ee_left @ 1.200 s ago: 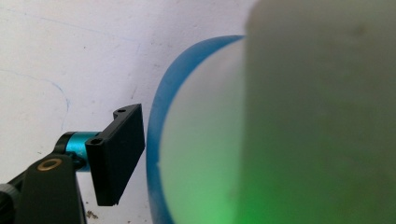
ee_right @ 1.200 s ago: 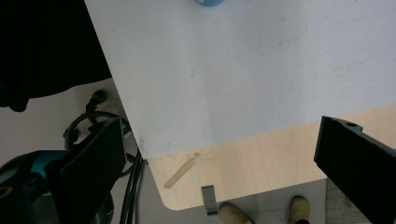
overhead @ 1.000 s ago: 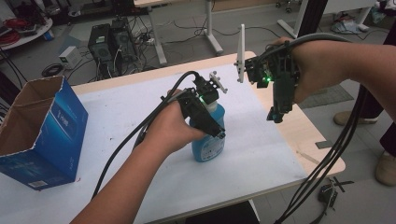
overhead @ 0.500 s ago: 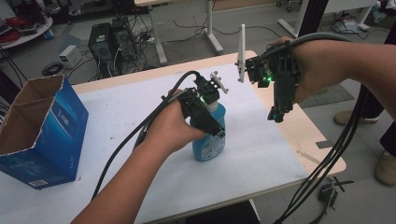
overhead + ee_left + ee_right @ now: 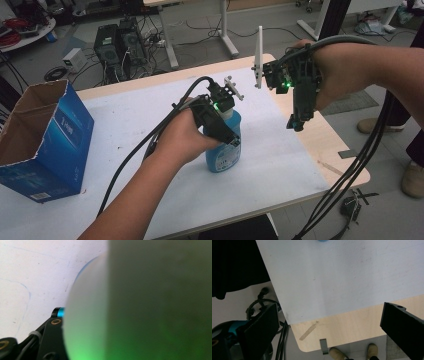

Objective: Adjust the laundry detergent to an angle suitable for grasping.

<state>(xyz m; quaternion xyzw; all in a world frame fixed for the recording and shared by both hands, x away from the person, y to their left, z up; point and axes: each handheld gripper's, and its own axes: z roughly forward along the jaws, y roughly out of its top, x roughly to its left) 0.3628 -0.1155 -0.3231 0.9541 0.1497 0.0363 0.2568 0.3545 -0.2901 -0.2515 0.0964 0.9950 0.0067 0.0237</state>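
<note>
A blue spray bottle (image 5: 223, 145) is seen standing upright near the middle of a white-covered table (image 5: 125, 115), where it is gripped by the left gripper (image 5: 222, 131); the jaws are pressed against the bottle's upper body and neck, and a green light is lit on the tool. In the left gripper view, the bottle (image 5: 140, 302) is seen blurred and very close, tinted green, with one black jaw visible beside it at the lower left. The right gripper (image 5: 298, 120) is held in the air above the table's right edge, well apart from the bottle, pointing downward. In the right gripper view, its two black jaws are shown spread wide, with nothing between them, over the white cover (image 5: 342, 275) and a bare wooden strip of the table. An open blue cardboard box (image 5: 45, 135) is seen at the table's left end.
</note>
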